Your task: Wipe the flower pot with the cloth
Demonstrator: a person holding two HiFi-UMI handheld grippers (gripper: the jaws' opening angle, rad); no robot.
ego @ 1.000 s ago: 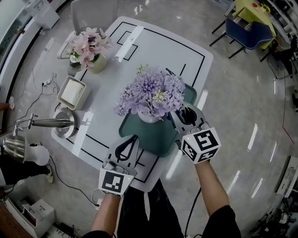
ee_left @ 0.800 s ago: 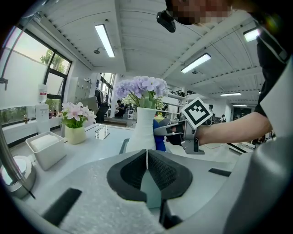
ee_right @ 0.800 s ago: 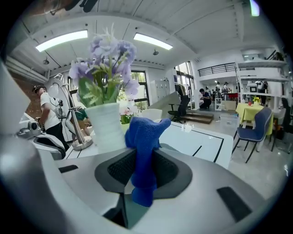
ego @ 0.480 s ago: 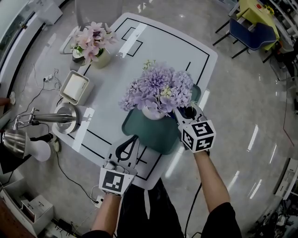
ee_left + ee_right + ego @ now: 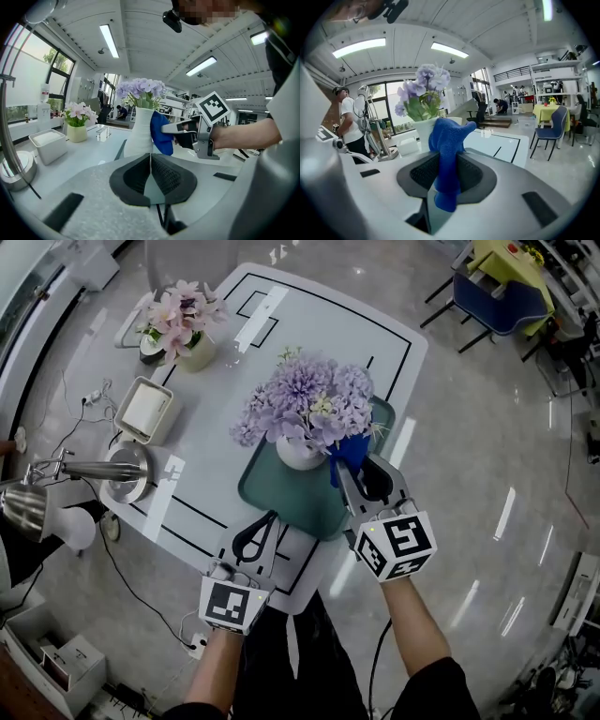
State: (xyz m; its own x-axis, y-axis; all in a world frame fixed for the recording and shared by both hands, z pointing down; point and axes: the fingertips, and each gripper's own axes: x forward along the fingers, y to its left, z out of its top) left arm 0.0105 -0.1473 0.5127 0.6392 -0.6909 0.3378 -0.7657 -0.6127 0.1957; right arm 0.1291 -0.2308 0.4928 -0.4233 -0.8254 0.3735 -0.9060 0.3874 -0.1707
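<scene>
Straight ahead of my right gripper (image 5: 359, 474), and a little to its left side, stands the white flower pot (image 5: 300, 454), upright on a green tray (image 5: 281, 495), with its long axis vertical and the purple flowers (image 5: 309, 407) spreading above it. The right jaws are clamped on the blue cloth (image 5: 349, 451): one end hangs down between them, and the other end stands out beyond the tips toward the pot's wall. From the left gripper view the cloth seems to lie against the pot's side that faces this gripper, about at middle height, but I cannot say for sure if it really presses or is only just beside it. My left gripper (image 5: 150, 176) has its jaws together with nothing between them. It rests low above the table (image 5: 220, 442) near my edge, and the pot is ahead of it and well apart. So the right gripper is the nearer one, and I judge it does the wiping. Because the pot is tall and narrow, the stroke should probably run up and down or around its wall, and pressing sideways too hard could tip it.
</scene>
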